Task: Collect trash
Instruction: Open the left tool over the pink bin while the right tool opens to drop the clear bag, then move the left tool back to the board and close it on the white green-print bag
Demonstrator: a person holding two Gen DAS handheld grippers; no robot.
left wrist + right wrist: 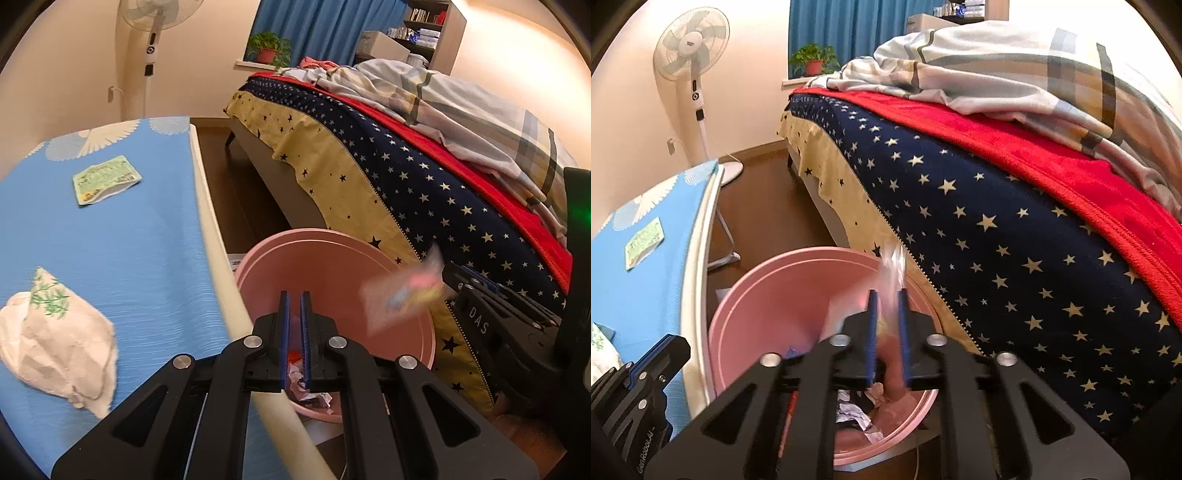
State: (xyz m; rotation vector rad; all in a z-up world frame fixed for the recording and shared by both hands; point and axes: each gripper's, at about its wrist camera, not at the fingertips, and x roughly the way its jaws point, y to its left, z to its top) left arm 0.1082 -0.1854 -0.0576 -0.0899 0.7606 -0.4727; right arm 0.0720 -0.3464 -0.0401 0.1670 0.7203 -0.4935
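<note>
Blue pads lined the fingers of the right gripper (887, 295), which hung above the pink bin (768, 291) with a narrow gap between them. A blurred, translucent wrapper (894, 266) stood in that gap and rose past the fingertips; whether the pads were pinching it or it was slipping free could not be told from the blur. From the left wrist view the same wrapper (402, 295) showed as a pale pink and yellow smear at the tip of the right gripper (448, 275), over the far rim of the bin (295, 240).

The left gripper (294, 295) had its fingers drawn nearly together with only a thin slit between them and nothing in it. It hovered over the near edge of the bin, just beside the table's cream rim. Crumpled paper scraps (314, 400) lay at the bottom of the bin.

On the blue tablecloth (129, 240) to the left lay a crumpled white tissue pack with green leaf print (55, 339), and farther back a flat green sachet (105, 179), the two well apart. The bin stood on the dark floor between the table and the bed (997, 229), whose side was draped in navy fabric with white stars under a red blanket and a plaid duvet. A standing fan (690, 40) stood by the wall, with a potted plant (812, 59) on the sill before blue curtains.
</note>
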